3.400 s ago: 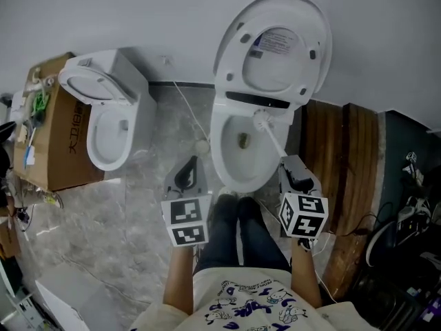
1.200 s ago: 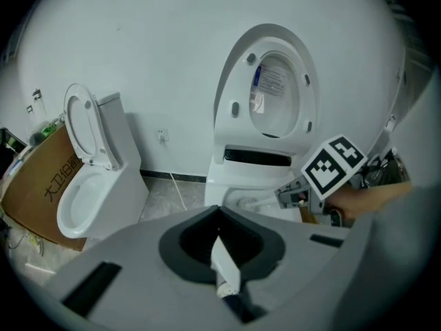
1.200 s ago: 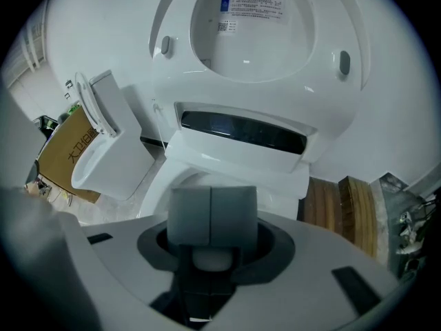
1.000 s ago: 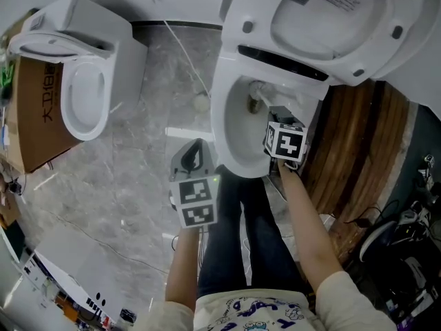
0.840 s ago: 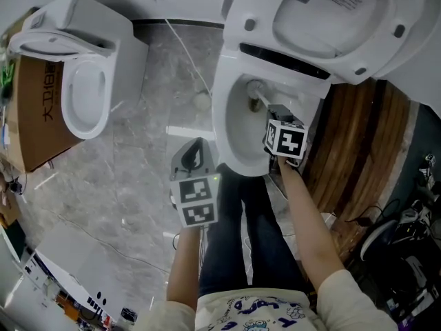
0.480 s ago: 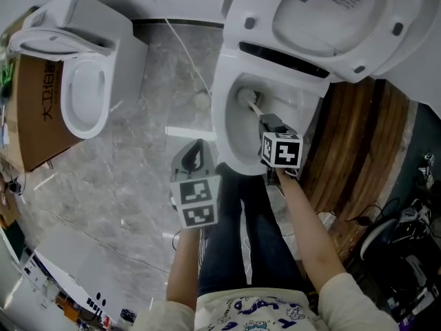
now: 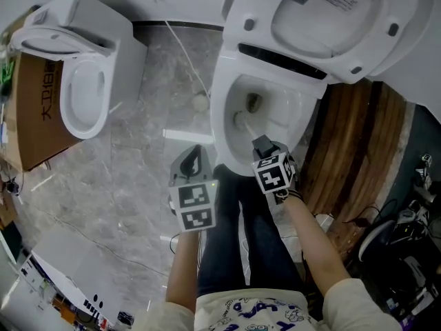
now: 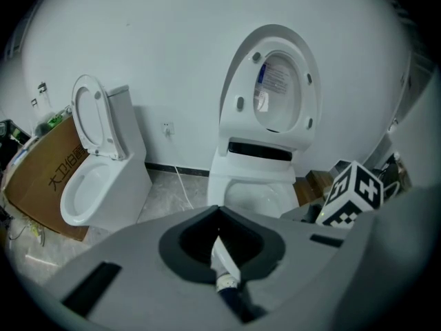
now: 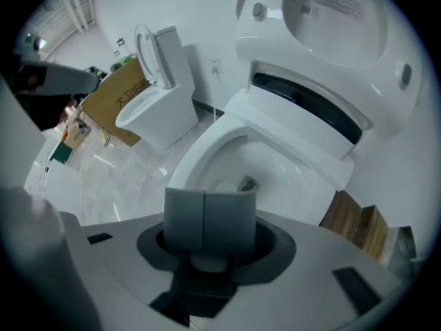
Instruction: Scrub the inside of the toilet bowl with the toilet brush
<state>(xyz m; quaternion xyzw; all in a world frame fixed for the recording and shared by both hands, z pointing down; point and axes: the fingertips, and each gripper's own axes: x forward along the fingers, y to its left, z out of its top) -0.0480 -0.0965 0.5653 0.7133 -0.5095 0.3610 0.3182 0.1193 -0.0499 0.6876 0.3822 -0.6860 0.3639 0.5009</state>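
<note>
The white toilet bowl (image 7: 219, 116) stands open with its lid and seat (image 7: 344, 19) raised. My right gripper (image 7: 263, 145) hangs over the bowl's near rim, shut on the toilet brush's handle. The white brush head (image 7: 242, 121) rests against the near left inner wall, short of the drain. In the right gripper view the two pads (image 9: 186, 219) are pressed together above the bowl (image 9: 200, 154), and the brush head (image 9: 224, 183) peeks out beyond them. My left gripper (image 7: 191, 161) hovers over the floor left of the bowl, shut and empty.
A second white toilet (image 7: 83, 92) stands at the left, with a cardboard box (image 7: 31, 116) beside it. Wooden boards (image 7: 351, 150) lie right of the bowl, cables (image 7: 403, 219) beyond them. A small white round object (image 7: 200, 102) sits on the marble floor. The person's legs are directly below.
My right gripper drew back toward the person, and the brush head swept from the bowl's far side to its near left wall. The left gripper stayed put.
</note>
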